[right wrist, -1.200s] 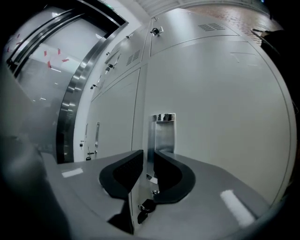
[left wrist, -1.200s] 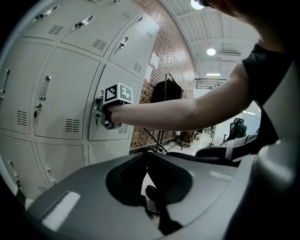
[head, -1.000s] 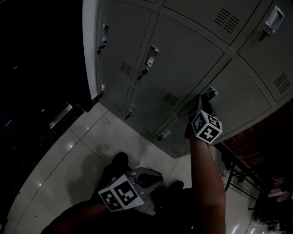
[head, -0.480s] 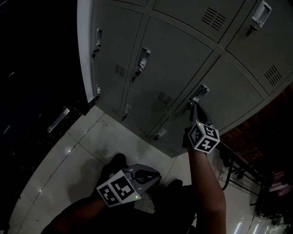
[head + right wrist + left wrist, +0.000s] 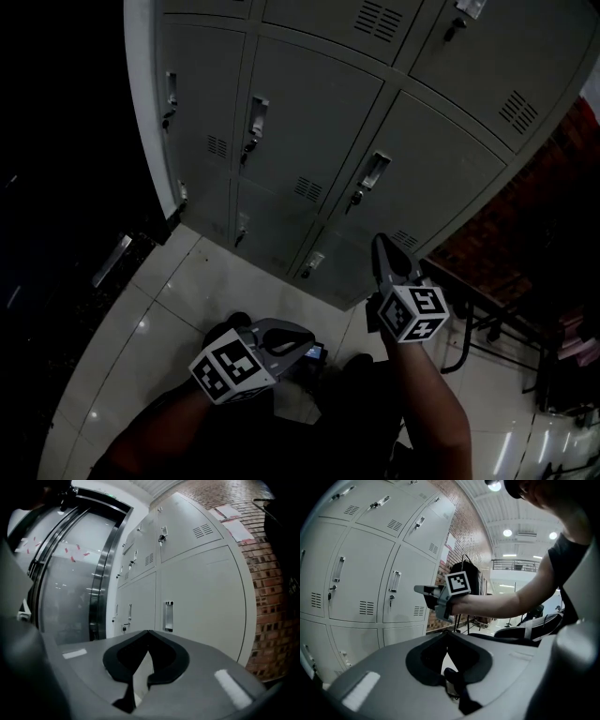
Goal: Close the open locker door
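Observation:
The grey locker bank fills the top of the head view, and every door I can see lies flush with the others. The door with a recessed metal handle is straight ahead of my right gripper. That gripper is shut on nothing and hangs a short way back from the door. In the right gripper view the shut jaw tips point at a handle. My left gripper stays low by my body, jaws together and empty. It looks across at the right gripper.
A brick wall stands right of the lockers, with dark metal furniture legs below it. Glossy floor tiles spread out below the lockers. A steel-framed glass door lies left of the locker bank. A black bag hangs beyond my right arm.
My right gripper has drawn back from the locker handle towards my body, its jaws now shut. The head view has shifted, so the lockers sit higher. The left gripper stays put.

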Action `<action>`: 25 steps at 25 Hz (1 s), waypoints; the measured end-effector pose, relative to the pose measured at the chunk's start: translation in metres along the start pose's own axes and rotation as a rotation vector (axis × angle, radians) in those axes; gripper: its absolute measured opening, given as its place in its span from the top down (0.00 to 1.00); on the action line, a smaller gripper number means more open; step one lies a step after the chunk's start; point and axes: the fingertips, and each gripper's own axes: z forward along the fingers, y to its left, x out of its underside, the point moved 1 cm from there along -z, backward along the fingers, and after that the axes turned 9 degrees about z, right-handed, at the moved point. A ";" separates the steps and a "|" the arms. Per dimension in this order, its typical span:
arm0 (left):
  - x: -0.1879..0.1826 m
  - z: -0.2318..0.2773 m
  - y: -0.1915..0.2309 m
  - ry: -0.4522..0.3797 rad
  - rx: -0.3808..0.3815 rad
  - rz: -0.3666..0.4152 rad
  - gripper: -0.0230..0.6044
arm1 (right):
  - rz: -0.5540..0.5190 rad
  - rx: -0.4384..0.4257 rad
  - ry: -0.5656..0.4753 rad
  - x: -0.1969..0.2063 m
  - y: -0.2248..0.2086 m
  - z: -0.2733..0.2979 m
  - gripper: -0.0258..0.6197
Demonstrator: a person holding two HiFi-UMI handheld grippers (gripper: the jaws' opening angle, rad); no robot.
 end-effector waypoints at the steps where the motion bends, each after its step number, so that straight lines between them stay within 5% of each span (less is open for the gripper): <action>1: -0.001 0.002 -0.001 0.001 0.004 0.002 0.94 | -0.003 -0.014 0.008 0.003 0.003 -0.010 0.96; 25: -0.009 0.052 -0.028 0.044 0.108 0.083 0.94 | 0.000 -0.055 0.141 0.063 0.002 -0.175 0.96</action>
